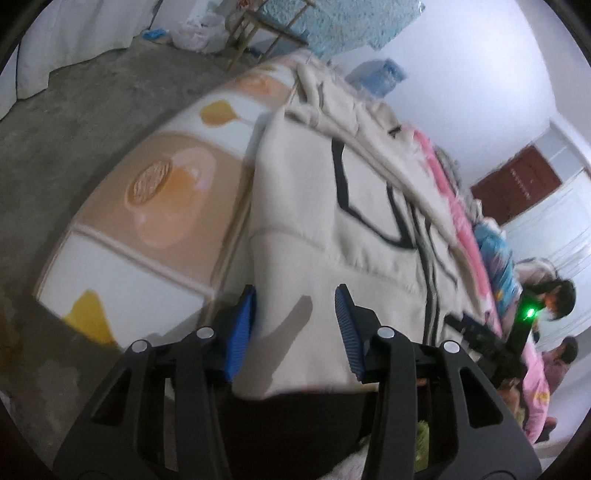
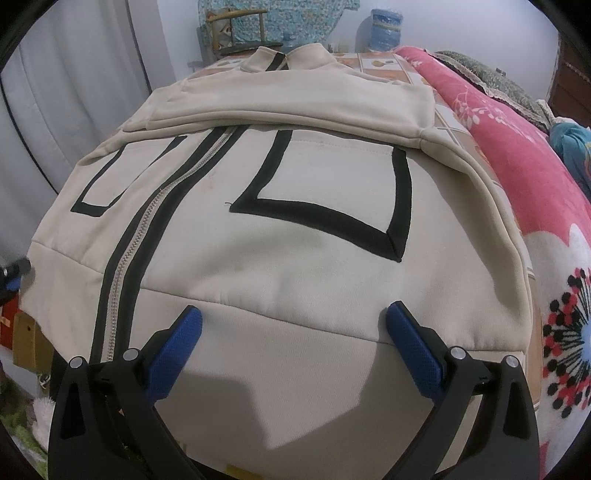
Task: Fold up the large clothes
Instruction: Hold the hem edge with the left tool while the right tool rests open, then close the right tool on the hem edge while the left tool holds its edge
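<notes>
A cream zip-up jacket (image 2: 295, 266) with black pocket outlines and a central zipper (image 2: 155, 218) lies flat on a table, sleeves folded across its chest. My right gripper (image 2: 293, 314) is open, blue pads over the hem band right of the zipper. My left gripper (image 1: 295, 299) is open, with the jacket's (image 1: 332, 251) hem corner between its blue pads. The right gripper's black body with a green light (image 1: 517, 332) shows at the far right of the left wrist view.
The table (image 1: 166, 229) has a tiled cloth with orange and yellow prints. A pink floral blanket (image 2: 517, 155) lies along the jacket's right side. A wooden chair (image 2: 236, 29), a water jug (image 2: 384, 26), a concrete floor (image 1: 74, 129) and two people (image 1: 557, 295) surround it.
</notes>
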`<state>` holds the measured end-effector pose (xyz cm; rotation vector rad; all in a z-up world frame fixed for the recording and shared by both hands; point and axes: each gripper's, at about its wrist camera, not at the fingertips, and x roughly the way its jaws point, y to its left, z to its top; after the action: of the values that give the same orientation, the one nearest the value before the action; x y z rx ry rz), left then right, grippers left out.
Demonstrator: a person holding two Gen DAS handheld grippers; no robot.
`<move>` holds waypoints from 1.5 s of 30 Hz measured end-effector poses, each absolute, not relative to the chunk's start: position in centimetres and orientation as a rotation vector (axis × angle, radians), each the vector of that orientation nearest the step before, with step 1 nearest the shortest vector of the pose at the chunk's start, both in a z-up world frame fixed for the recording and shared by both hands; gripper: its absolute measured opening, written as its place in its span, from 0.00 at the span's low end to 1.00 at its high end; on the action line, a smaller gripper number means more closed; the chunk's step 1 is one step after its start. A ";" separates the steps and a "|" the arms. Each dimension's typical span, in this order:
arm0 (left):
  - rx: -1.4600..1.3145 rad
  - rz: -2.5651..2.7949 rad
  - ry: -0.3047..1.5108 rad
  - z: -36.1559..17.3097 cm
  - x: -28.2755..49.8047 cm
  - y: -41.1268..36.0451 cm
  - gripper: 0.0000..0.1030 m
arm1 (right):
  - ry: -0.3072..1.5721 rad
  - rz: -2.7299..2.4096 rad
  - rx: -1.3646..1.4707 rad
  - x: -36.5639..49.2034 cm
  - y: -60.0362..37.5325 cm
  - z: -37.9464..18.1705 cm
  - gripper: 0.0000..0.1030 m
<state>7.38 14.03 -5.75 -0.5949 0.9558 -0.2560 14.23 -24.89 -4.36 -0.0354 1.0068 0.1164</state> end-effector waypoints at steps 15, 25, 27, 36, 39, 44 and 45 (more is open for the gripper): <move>-0.423 -0.187 1.004 -5.6 7.0 11.6 0.26 | 0.999 0.118 -0.033 14.2 -24.8 -4.4 0.94; -0.087 -0.002 1.050 -4.9 6.9 7.8 0.17 | 0.969 0.151 -0.046 13.7 -25.2 -4.4 0.94; -0.015 0.031 1.044 -4.7 6.9 6.9 0.16 | 0.967 0.173 -0.039 13.2 -25.6 -3.9 0.94; 0.070 0.059 1.044 -4.5 6.9 5.9 0.16 | 0.992 0.141 -0.004 8.9 -29.9 -1.7 0.94; 0.100 0.064 1.042 -4.6 6.8 5.5 0.16 | 0.980 0.092 0.031 7.6 -31.8 -0.7 0.83; 0.107 0.067 1.041 -4.6 6.8 5.3 0.16 | 0.944 0.003 0.090 6.4 -34.6 0.6 0.72; 0.108 0.067 1.041 -4.5 6.8 5.3 0.16 | 0.947 -0.016 0.096 6.4 -35.1 0.5 0.67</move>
<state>6.77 5.33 -4.55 0.1076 1.0415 0.0670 6.39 -35.09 0.49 0.0963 0.9467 -0.0162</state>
